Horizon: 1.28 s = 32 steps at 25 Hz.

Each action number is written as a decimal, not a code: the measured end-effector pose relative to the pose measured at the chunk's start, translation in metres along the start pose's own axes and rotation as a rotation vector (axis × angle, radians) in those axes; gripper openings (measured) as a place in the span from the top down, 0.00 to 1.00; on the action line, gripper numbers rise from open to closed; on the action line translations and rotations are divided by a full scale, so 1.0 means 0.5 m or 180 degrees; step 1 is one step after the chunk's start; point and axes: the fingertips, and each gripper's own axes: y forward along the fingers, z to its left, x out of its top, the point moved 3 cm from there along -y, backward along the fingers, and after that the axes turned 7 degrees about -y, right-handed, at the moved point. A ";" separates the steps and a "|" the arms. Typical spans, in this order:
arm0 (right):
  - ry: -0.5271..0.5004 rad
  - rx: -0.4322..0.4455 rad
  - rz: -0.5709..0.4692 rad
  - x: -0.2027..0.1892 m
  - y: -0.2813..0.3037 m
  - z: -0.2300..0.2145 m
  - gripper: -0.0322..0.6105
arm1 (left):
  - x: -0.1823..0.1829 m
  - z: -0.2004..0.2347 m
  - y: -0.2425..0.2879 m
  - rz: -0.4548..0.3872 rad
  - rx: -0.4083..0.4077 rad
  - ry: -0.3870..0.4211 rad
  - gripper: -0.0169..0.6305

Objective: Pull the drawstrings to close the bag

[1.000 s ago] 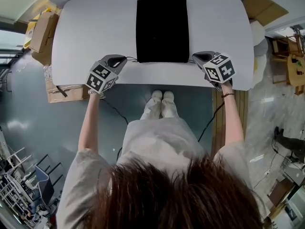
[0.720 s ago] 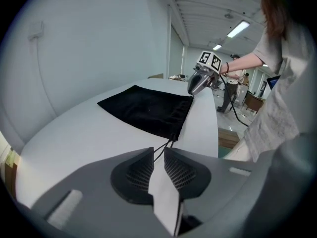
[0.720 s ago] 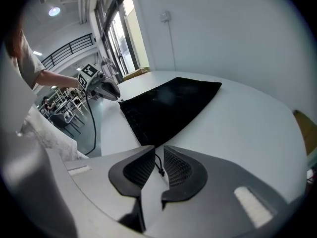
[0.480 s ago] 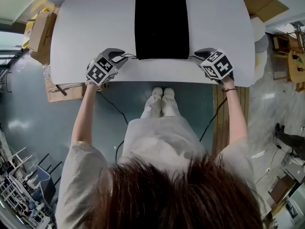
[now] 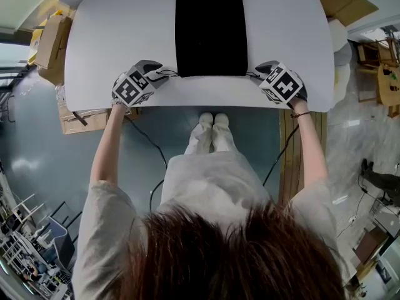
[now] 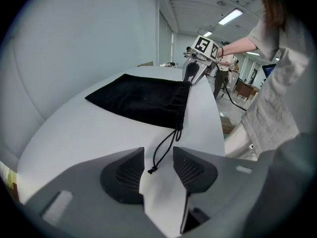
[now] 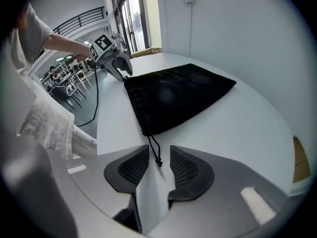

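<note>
A flat black drawstring bag (image 5: 211, 33) lies on the white table (image 5: 112, 36), its mouth toward the near edge. My left gripper (image 5: 160, 74) sits at the mouth's left corner and my right gripper (image 5: 259, 74) at the right corner. In the left gripper view the left drawstring (image 6: 166, 145) trails from the bag (image 6: 141, 100) and its knotted end lies loose between the jaws of that gripper (image 6: 158, 155). In the right gripper view the right drawstring (image 7: 154, 150) hangs the same way inside that gripper (image 7: 159, 155). Both pairs of jaws have just been opening and no pad presses a string.
Cardboard boxes (image 5: 53, 39) stand on the floor left of the table, with another (image 5: 87, 122) under its near left corner. A cable (image 5: 150, 145) runs across the floor below the near edge. The person's legs are under the middle of that edge.
Both grippers have sunk a little toward the table's near edge and rolled, their marker cubes facing differently. The bag lies as before.
</note>
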 end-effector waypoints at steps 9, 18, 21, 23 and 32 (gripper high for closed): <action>-0.0136 -0.0006 0.0099 0.004 0.002 0.009 0.75 | 0.003 -0.004 0.005 0.0003 -0.0211 -0.0095 0.75; -0.0226 0.0038 0.0215 0.010 0.007 0.014 0.79 | 0.005 0.003 0.006 0.0046 -0.0158 -0.0276 0.78; -0.0306 0.0050 0.0285 0.013 0.008 0.018 0.81 | 0.015 -0.001 0.001 0.0097 -0.0123 -0.0233 0.79; -0.0370 0.0071 0.0329 0.015 0.008 0.023 0.84 | 0.016 -0.004 0.001 0.0133 -0.0118 -0.0198 0.81; -0.0510 0.0095 0.0393 0.016 0.008 0.027 0.91 | 0.016 -0.012 0.006 0.0178 -0.0159 -0.0278 0.90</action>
